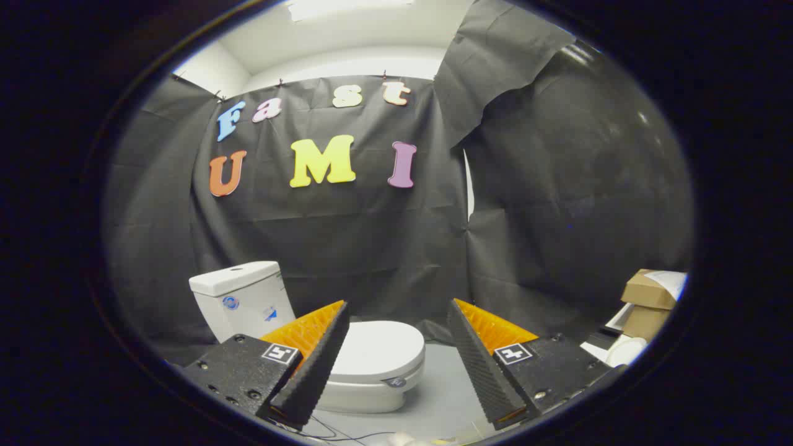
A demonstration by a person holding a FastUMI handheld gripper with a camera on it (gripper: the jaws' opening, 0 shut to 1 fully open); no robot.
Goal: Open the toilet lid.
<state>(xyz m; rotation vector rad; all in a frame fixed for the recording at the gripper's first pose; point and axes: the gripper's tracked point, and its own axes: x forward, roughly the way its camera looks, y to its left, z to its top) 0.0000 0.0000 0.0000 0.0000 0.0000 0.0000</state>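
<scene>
1. Low in the frame, left of centre, a white ceramic toilet [347, 365] is seen standing on a grey floor [443, 396], its back to the black cloth wall [347, 248].
2. Its smooth white oval lid [379, 350] is lying flat and closed on the bowl, so the task is judged not yet begun; the lid's rounded front edge is turned toward the lower centre of the frame, probably the easiest place to get under it.
3. A white rectangular tank [238, 297] rises behind the bowl at middle left — a raised lid would likely come to rest against it.
4. The gripper [396, 356] is held wide apart and empty, with nothing pressed between its fingers.
5. The left finger overlaps the lid's left side in the picture, but contact cannot be told; the toilet appears to lie beyond the fingers, so an approach seems still needed.
6. At the lower right edge, brown cardboard boxes [647, 300] are stacked beside some white items — well apart from the toilet and judged to be no obstacle.
7. Thin dark cables [334, 430] are seen trailing on the floor at bottom centre.
</scene>
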